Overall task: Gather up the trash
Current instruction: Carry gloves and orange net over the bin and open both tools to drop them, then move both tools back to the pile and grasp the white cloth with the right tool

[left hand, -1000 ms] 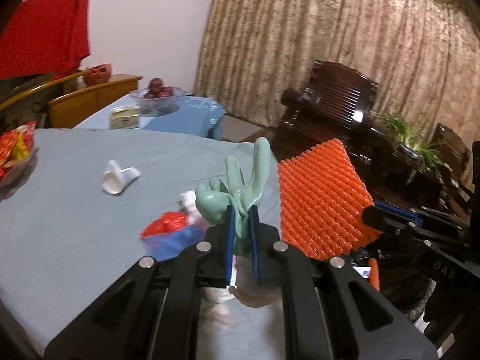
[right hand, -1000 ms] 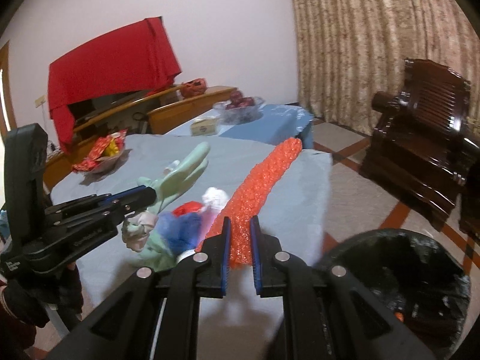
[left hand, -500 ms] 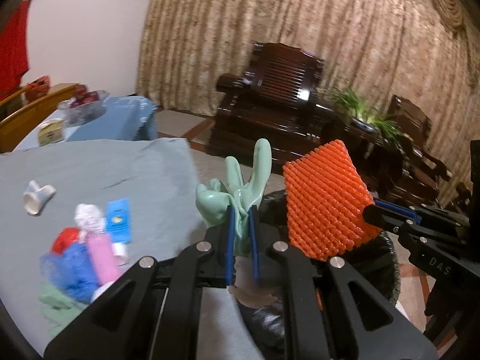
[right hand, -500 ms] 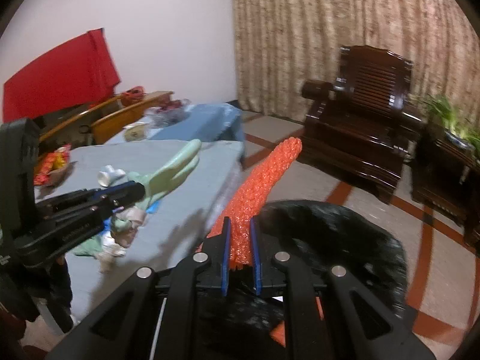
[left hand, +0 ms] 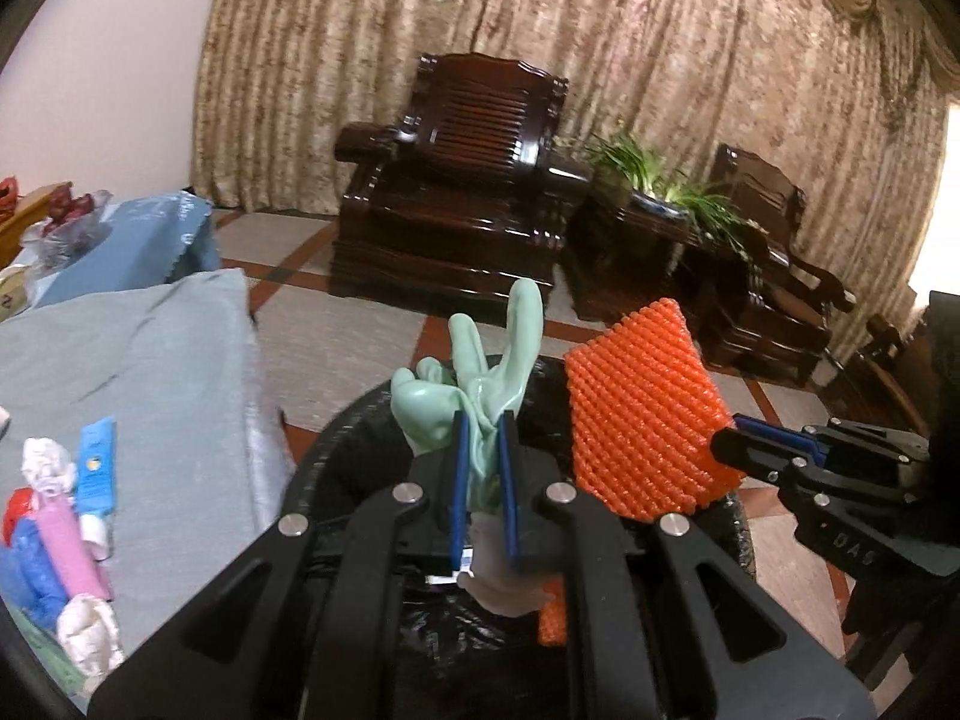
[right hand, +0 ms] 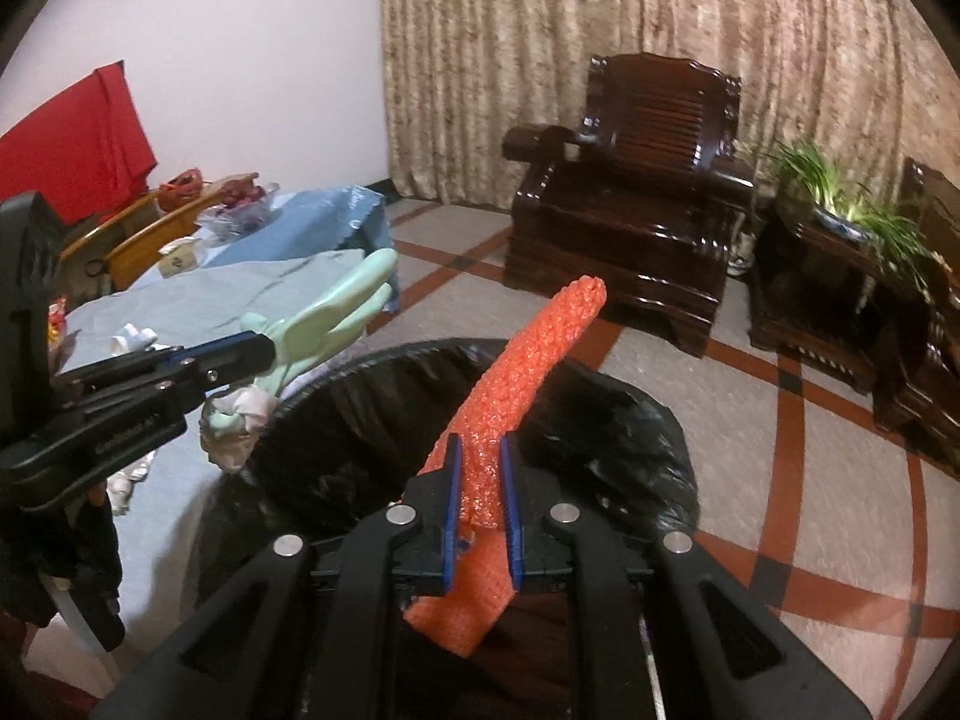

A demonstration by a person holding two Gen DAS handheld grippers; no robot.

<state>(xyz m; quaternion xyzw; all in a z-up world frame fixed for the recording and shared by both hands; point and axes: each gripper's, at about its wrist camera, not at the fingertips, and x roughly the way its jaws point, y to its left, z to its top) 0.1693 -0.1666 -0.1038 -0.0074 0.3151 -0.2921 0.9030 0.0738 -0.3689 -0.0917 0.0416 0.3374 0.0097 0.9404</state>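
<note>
My left gripper (left hand: 480,420) is shut on a pale green rubber glove (left hand: 474,384), whose fingers stick up past the jaws. My right gripper (right hand: 480,444) is shut on an orange foam net sleeve (right hand: 528,354). Both are held over a bin lined with a black bag (right hand: 636,420), which stands on the floor beside the table. In the left wrist view the sleeve (left hand: 642,414) and the right gripper (left hand: 738,438) are on the right, over the bin (left hand: 348,450). In the right wrist view the glove (right hand: 336,312) and the left gripper (right hand: 258,348) are on the left.
A table with a light blue cloth (left hand: 150,360) lies left of the bin, with more trash at its near edge: a pink tube (left hand: 72,546), a blue wrapper (left hand: 96,468) and white tissue (left hand: 90,630). Dark wooden armchairs (right hand: 630,216) and a potted plant (right hand: 840,204) stand behind.
Both grippers swung right, away from the table, and now hold the glove and the orange sleeve over the black bin. Neither grip has changed.
</note>
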